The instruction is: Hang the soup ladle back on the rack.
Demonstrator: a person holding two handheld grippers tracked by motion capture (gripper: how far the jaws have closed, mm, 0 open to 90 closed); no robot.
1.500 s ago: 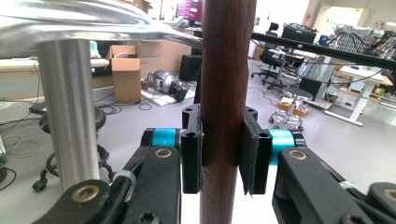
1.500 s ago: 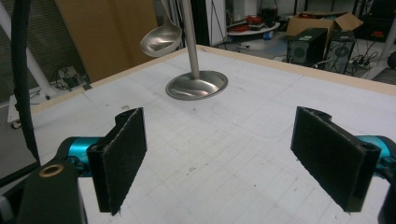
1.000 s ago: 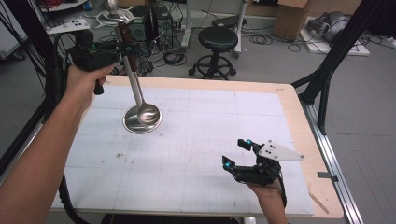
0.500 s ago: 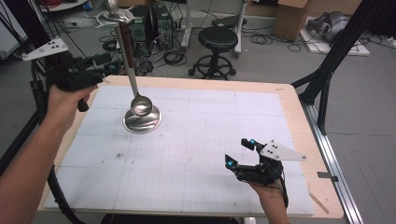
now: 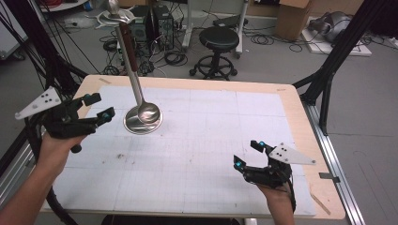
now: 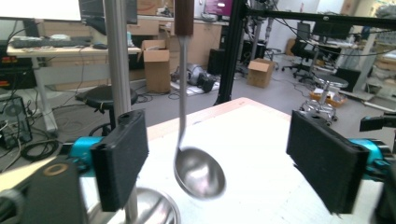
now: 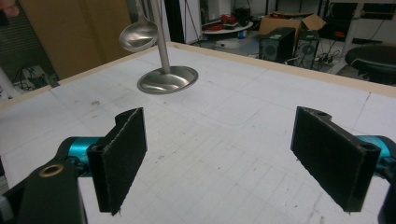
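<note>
Nearest the person, the right gripper (image 5: 250,159) hovers low over the table (image 5: 197,159), jaws wide apart, well clear of the stand's round steel base (image 5: 142,124). Left of that base, the left gripper (image 5: 98,108) has just been opening, nothing between its jaws. Beyond, the ladle (image 5: 145,112) hangs from the stand, bowl just above the base.
</note>
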